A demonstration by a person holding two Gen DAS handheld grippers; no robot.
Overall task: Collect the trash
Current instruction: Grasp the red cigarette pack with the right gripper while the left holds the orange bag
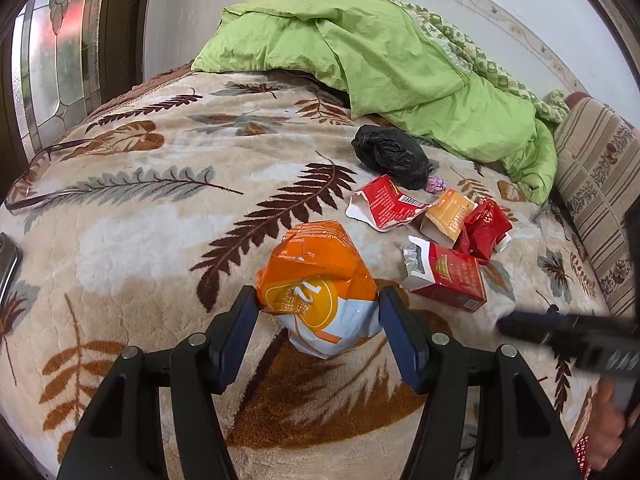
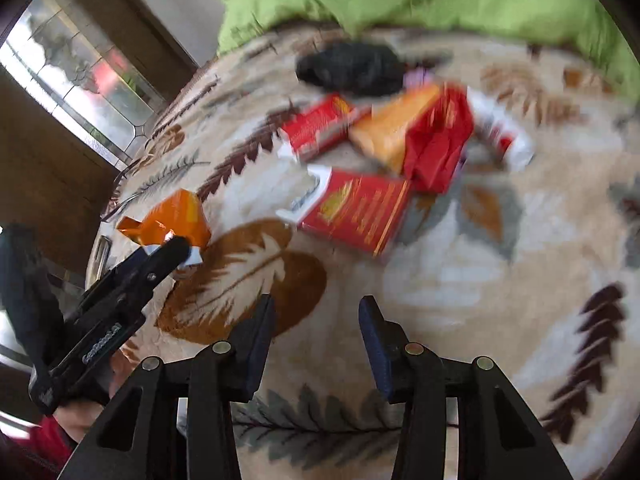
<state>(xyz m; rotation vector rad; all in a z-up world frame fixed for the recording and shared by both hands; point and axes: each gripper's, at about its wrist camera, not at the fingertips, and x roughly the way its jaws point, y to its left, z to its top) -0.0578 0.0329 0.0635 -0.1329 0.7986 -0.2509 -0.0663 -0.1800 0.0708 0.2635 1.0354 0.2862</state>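
A plush blanket (image 1: 160,200) printed with brown, grey and orange fern leaves covers the bed; at its far side lies a rumpled green duvet (image 1: 380,60) against a pale wall, a leaded-glass door (image 1: 56,56) stands to the left, and a striped cushion (image 1: 596,184) edges the bed on the right; the left gripper (image 1: 318,308) points steeply down at the blanket, its blue-padded jaws pinching the white lower end of an orange snack bag (image 1: 316,264), which stands crumpled between them; in the right wrist view that same bag (image 2: 176,216) shows at the tip of the left tool, with a hand and a red sleeve below it at the frame's corner; the right gripper (image 2: 316,320) hovers over the blanket with its jaws parted and nothing between them, the picture smeared by motion; ahead of it, close together, lies the rest of the trash: a red carton (image 1: 448,276) with a torn foil top, nearest the bag; a torn red box (image 1: 384,204); an orange box (image 1: 448,214); a crumpled red wrapper (image 1: 486,230); beyond them a black plastic bag (image 1: 390,156) with a small purple scrap (image 1: 436,184) just beside it; spectacles (image 1: 44,176) rest near the left edge of the blanket, well apart from the litter.
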